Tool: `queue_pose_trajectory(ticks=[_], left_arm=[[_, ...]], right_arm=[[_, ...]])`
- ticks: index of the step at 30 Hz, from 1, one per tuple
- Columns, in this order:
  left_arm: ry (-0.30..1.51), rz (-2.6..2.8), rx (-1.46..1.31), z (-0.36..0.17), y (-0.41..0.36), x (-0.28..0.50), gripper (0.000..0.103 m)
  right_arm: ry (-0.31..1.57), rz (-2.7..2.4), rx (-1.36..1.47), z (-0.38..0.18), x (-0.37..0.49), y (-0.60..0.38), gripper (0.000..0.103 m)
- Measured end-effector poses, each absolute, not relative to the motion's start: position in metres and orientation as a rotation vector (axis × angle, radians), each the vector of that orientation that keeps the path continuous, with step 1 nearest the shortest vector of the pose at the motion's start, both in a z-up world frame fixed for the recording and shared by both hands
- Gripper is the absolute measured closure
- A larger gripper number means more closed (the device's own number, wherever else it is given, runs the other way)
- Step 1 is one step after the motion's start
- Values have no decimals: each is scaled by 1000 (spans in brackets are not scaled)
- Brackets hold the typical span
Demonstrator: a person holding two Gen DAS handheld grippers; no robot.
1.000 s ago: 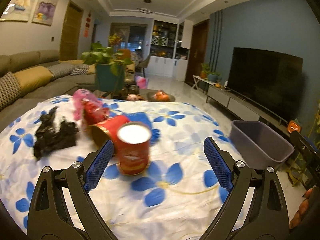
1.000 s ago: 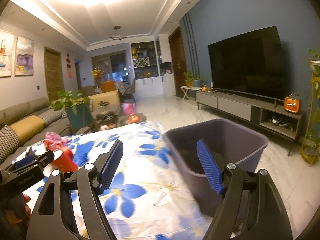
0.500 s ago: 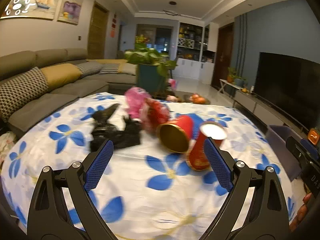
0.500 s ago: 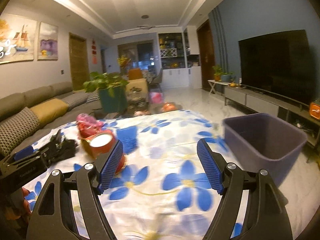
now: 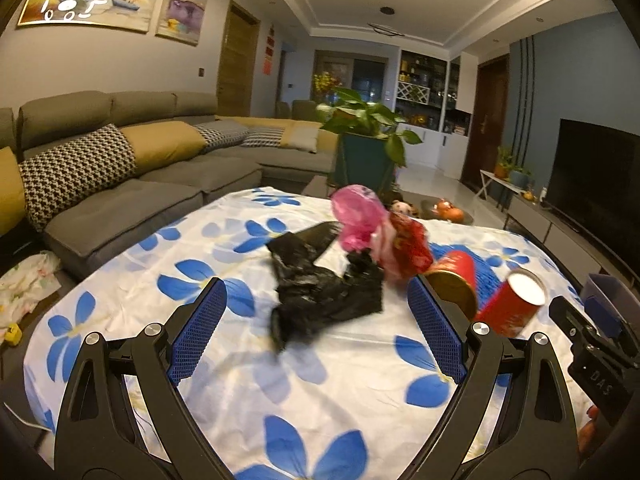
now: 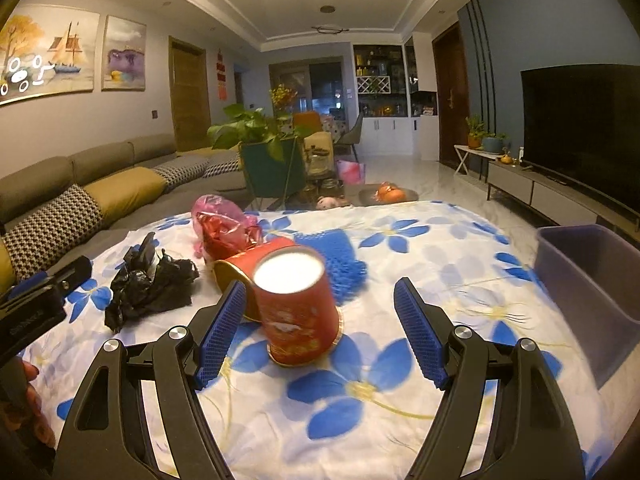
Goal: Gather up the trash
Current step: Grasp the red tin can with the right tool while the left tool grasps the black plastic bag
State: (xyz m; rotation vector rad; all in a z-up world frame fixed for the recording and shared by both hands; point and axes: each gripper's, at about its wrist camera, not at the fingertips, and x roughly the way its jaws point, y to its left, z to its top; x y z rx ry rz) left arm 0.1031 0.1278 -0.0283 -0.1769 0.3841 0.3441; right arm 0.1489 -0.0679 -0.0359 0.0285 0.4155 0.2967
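On the flowered table [image 5: 120, 280], the left gripper [image 5: 316, 332] has its jaws wide apart and empty, with the crumpled black bag [image 5: 324, 288] lying just ahead between their lines. Right of it are a pink bag [image 5: 356, 216], a tipped red can [image 5: 456, 276] and an upright red can [image 6: 296, 304]. The right gripper [image 6: 320, 332], its jaws wide and untouching, frames the upright can. A grey bin [image 6: 592, 280] sits at far right.

Two red cans [image 6: 298, 308] [image 6: 240, 266], one black bag [image 6: 150, 286], one pink bag [image 6: 218, 220], one grey bin [image 6: 592, 280], two paintings [image 6: 46, 54] [image 6: 123, 54].
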Motion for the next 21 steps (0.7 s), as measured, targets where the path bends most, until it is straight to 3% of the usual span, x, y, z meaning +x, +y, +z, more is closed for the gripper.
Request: queue_pose_trajectory(ticks=[14, 21], left_arm=[[440, 350, -200, -43, 167, 136, 13], [494, 348, -214, -53, 177, 160, 13]], right_arm=[[482, 292, 5, -51, 189, -33, 28], [515, 302, 7, -58, 197, -31, 41]])
